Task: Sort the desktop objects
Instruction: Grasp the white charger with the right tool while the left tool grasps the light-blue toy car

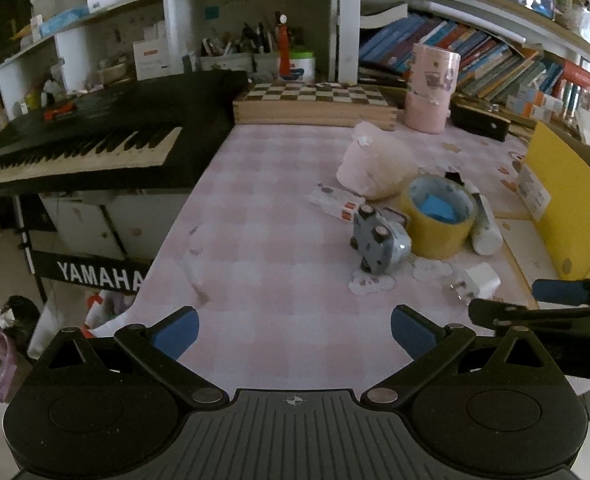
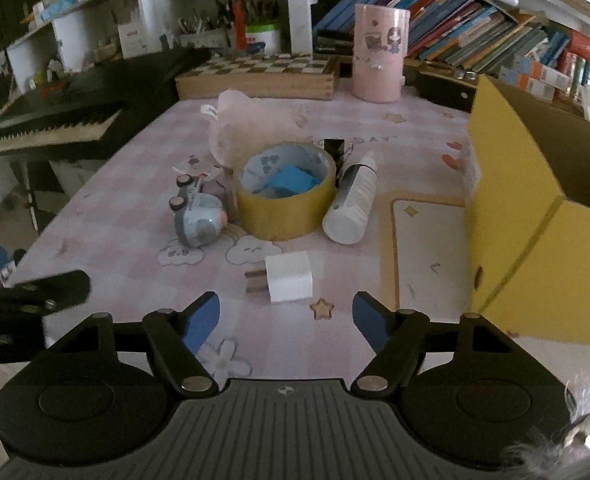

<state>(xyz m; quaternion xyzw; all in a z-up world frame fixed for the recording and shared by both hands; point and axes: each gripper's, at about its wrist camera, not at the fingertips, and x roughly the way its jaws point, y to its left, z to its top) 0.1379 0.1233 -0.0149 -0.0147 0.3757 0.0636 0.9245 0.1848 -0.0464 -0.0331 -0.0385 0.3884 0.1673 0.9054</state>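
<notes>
Both claws were released: right gripper (image 2: 286,316) near the white charger (image 2: 289,282); closing off-centre risked skidding it toward the left gripper (image 1: 295,332).

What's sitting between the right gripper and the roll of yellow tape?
In the right wrist view, the white plug adapter lies on the tablecloth between the open right gripper and the yellow tape roll; nothing else sits there.

yellow box (image 2: 535,216): cut off by the right edge
small card (image 1: 393,216): mostly hidden behind toy car (image 1: 379,240)
keyboard (image 1: 95,136): left end cropped
</notes>
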